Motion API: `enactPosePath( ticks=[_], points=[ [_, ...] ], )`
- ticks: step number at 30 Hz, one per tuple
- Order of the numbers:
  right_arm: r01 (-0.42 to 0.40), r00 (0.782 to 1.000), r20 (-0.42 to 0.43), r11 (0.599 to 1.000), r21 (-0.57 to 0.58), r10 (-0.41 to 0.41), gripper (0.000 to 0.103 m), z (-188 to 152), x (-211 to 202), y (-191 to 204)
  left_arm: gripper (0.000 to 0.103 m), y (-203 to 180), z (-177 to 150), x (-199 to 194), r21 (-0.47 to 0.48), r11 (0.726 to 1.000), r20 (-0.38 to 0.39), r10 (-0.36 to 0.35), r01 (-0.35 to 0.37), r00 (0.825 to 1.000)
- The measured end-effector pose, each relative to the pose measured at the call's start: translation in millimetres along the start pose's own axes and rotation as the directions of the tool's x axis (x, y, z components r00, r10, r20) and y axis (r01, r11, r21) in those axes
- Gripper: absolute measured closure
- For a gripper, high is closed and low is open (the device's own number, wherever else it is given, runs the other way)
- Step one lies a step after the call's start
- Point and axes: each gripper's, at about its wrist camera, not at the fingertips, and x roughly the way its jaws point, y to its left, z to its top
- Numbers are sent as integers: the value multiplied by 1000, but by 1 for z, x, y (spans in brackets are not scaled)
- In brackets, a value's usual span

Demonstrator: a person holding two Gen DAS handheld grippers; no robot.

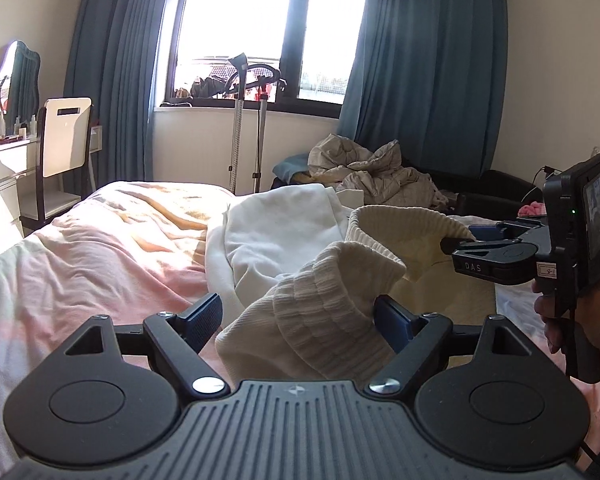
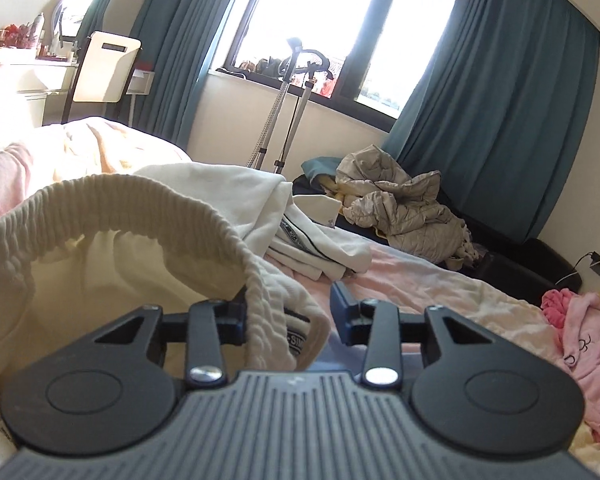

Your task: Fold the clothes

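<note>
A cream sweater with ribbed bands (image 1: 332, 292) lies bunched on the pink bed sheet (image 1: 100, 260). My left gripper (image 1: 298, 318) stands wide open around a ribbed cuff; the right pad touches the knit and the left pad is apart from it. My right gripper (image 2: 290, 312) has the ribbed hem (image 2: 120, 208) between its fingers. The hem lies against the left finger (image 2: 236, 316), and a gap shows before the right finger. In the left wrist view the right gripper (image 1: 464, 238) reaches in from the right at the hem, held by a hand (image 1: 560, 320).
A white garment (image 1: 276, 224) lies behind the sweater, with folded white cloth (image 2: 320, 248) beside it. A beige quilted jacket (image 2: 404, 204) is heaped on a dark seat. Pink clothes (image 2: 580, 332) lie at the right. A chair (image 1: 66, 140) and a steamer stand (image 1: 236, 120) are by the window.
</note>
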Motion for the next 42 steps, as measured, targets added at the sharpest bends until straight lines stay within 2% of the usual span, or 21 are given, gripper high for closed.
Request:
enactPosePath(
  ticks=[2,5,10,12,14,16,18,22,26,28,30,33,35,37,38,41,42],
  points=[
    [7,999,-35,998,61,-5,77,-1,3,-10,17,3,0,0,-9,1000,-2,25,-25,1000],
    [45,992,-128,982,185,-21,81,-7,-1,-27,17,8,0,-1,-26,998,-12,61,-62,998],
    [77,964,-263,919,385,30,80,-31,-8,-51,17,18,0,1,-56,991,-63,122,-126,991],
    [63,959,-279,909,411,59,80,-35,-10,-50,19,17,-2,4,-34,984,-107,170,-174,980],
    [60,963,-265,928,368,43,79,-32,-16,-41,22,18,-3,5,-34,981,-142,186,-192,972],
    [63,977,-213,970,234,-12,79,-25,-27,-19,33,18,-4,5,-36,981,-157,181,-189,971],
    [65,989,-140,993,94,-51,79,-20,-37,2,42,16,-5,5,-29,985,-172,161,-168,972],
    [86,996,-32,991,-99,-89,79,-17,-42,28,43,6,-7,5,15,988,-181,151,-151,972],
    [98,994,-46,990,-101,-103,79,-17,-30,23,42,10,2,6,-35,985,-196,157,-166,968],
    [79,994,-74,996,-33,-82,86,-16,-26,11,41,13,9,8,-65,983,-192,158,-173,969],
    [58,993,-106,996,71,-50,86,-18,-26,-4,37,15,13,18,-89,980,-209,157,-179,965],
    [35,988,-154,984,177,-7,86,-25,-24,-19,37,20,17,35,-137,975,-231,139,-174,963],
    [30,982,-189,976,217,12,86,-30,-23,-23,47,22,20,45,-163,974,-237,117,-159,964],
    [24,977,-209,967,253,30,87,-35,-25,-25,61,24,32,53,-166,975,-238,103,-145,966],
    [12,976,-212,957,291,52,88,-36,-26,-28,63,27,41,55,-177,974,-226,100,-142,969],
    [-78,973,-156,883,462,168,90,-38,-39,-34,71,42,84,55,-199,970,-137,111,-137,984],
    [-112,971,-124,849,516,203,90,-38,-45,-35,82,49,104,52,-202,969,-93,127,-144,987]
  ],
)
